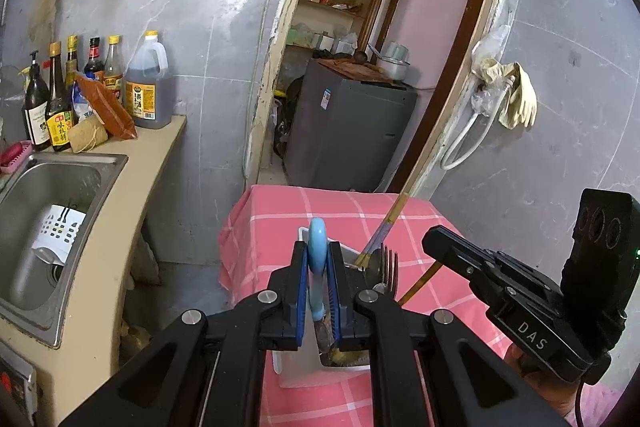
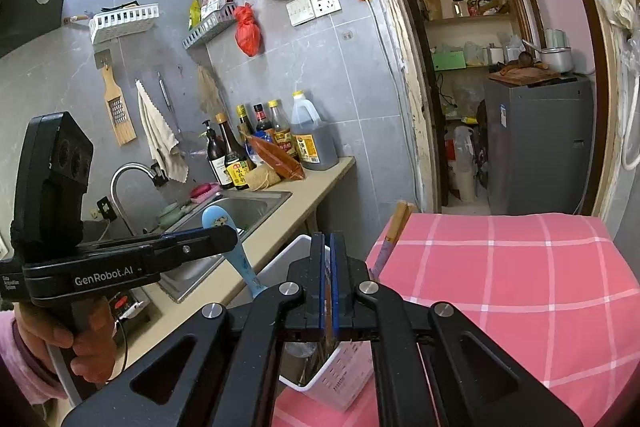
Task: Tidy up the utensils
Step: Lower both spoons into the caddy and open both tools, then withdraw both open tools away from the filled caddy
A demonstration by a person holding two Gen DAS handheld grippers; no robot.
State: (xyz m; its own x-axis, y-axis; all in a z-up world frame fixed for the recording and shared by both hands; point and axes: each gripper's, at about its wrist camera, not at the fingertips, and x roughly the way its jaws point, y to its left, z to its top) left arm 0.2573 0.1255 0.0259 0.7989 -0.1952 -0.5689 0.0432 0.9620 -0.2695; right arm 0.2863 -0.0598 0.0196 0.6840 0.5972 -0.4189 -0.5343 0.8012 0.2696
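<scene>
Black linkage arms fill the bottom, and the left gripper has its blue pads clamped on a light blue spoon, bowl end poking up past the fingertips. Right under it sits the white utensil holder on the pink checked cloth, with a fork and chopsticks just to the claw's right. Over there, the right gripper is pinched closed above that holder; whether it grips anything, can't tell.
</scene>
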